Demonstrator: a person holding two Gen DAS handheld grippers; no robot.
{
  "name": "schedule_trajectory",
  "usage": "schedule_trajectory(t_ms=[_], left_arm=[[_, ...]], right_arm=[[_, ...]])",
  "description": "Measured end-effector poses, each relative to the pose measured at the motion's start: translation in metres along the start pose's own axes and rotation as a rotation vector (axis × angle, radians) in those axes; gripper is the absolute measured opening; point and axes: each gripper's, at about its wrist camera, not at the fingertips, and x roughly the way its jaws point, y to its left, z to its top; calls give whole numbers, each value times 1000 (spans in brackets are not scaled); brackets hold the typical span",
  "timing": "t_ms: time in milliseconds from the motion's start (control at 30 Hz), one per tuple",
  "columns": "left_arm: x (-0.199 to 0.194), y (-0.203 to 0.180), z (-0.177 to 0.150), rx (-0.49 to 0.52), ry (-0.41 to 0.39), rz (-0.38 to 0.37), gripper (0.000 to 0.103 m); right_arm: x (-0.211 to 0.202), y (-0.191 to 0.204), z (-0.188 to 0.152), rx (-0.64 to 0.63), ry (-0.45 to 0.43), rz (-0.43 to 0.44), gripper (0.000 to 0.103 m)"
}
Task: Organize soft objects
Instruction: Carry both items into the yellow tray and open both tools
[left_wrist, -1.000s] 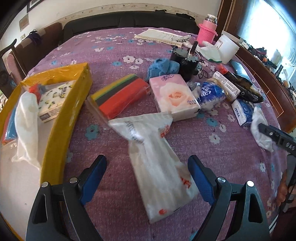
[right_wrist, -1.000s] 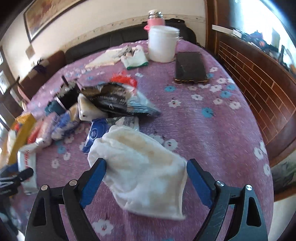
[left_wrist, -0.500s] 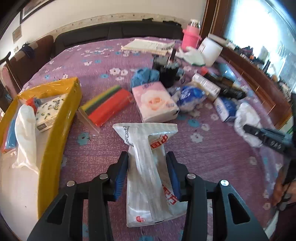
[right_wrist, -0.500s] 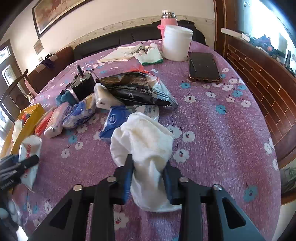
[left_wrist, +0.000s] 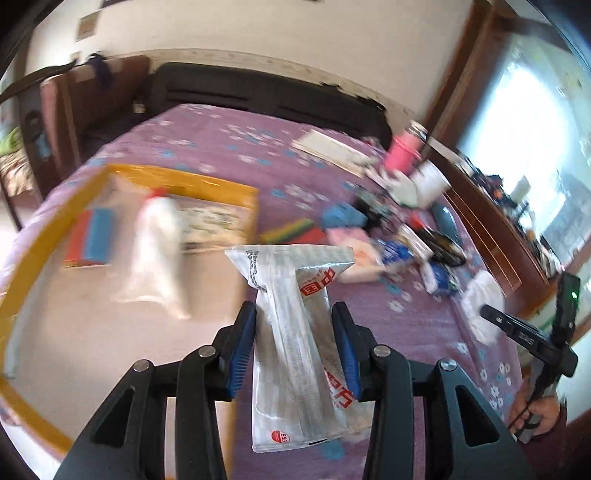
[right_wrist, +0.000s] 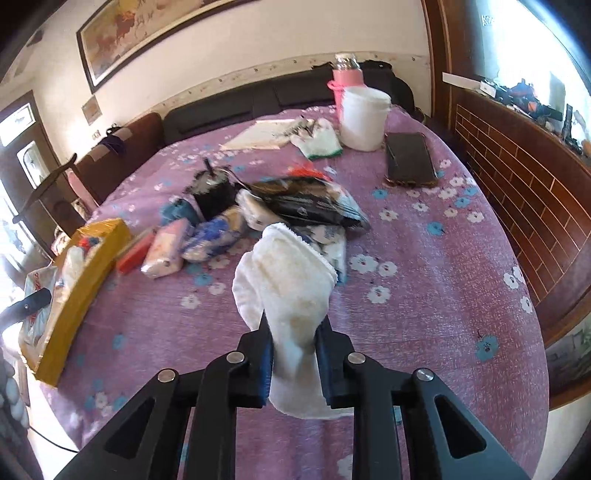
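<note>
Purple tablecloth (right_wrist: 424, 295) under both downward-tilted grippers

Left gripper (left_wrist: 293, 343), right gripper (right_wrist: 293, 345): black frames, blue pads, silver screws.

The silvery tissue pack (left_wrist: 295, 332) with red lettering hangs lengthwise, pinched at its middle, its flared far end over the near right edge of the yellow tray (left_wrist: 44, 236). In that tray lie a blurred white bag (left_wrist: 155, 254), a patterned pack and a red-and-blue block. The white cloth (right_wrist: 291, 299) is bunched and squeezed at its waist, its far end puffed up above the purple tablecloth (right_wrist: 424, 295). More soft packs sit heaped at mid-table.
</note>
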Motion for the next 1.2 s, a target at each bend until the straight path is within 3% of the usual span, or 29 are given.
schedule_trajectory(t_ms=[133, 333, 567, 700, 800, 1033, 1200], left_arm=[[-17, 52, 2, -71, -22, 109, 41], [-19, 120, 10, -155, 7, 257, 41], [5, 152, 26, -154, 49, 314, 44], [20, 156, 31, -150, 76, 290, 57], [13, 158, 30, -158, 44, 264, 66], [-23, 168, 12, -205, 8, 169, 71], [-52, 181, -6, -243, -28, 110, 76]], right_arm=[[-7, 24, 6, -32, -11, 51, 22], [1, 71, 13, -99, 7, 121, 22], [27, 139, 24, -173, 52, 193, 22], [46, 180, 35, -207, 84, 249, 22], [65, 216, 47, -217, 116, 305, 22], [132, 309, 77, -199, 236, 430, 23], [176, 370, 92, -227, 297, 428, 23]])
